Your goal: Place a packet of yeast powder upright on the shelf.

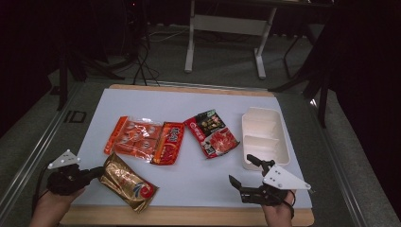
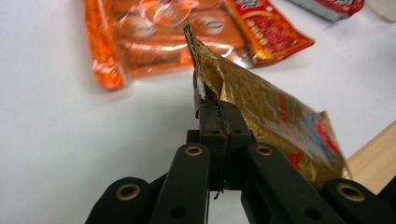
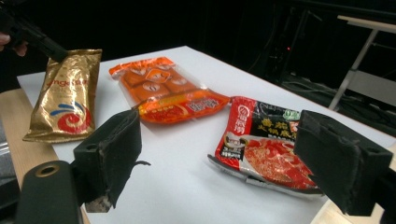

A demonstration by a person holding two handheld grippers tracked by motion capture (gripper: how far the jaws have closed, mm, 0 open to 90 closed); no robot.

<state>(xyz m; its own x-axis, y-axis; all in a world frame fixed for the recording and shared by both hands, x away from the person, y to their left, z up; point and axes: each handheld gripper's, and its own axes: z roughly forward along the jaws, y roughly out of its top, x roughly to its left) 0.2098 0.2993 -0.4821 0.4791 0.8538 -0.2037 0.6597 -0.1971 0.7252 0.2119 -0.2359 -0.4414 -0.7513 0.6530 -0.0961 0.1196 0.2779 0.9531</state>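
A gold foil packet lies tilted at the table's front left, with one end raised. My left gripper is shut on the crimped upper edge of that gold packet, and its jaws are pressed together on the foil. From the right gripper view, the left gripper holds the packet's top corner. My right gripper stands open at the front right, just above the table, with nothing between its pads.
An orange snack packet and a narrow red-orange packet lie mid-table, partly overlapping. A red and black packet lies to their right. A white divided tray stands at the right. The wooden table edge runs along the front.
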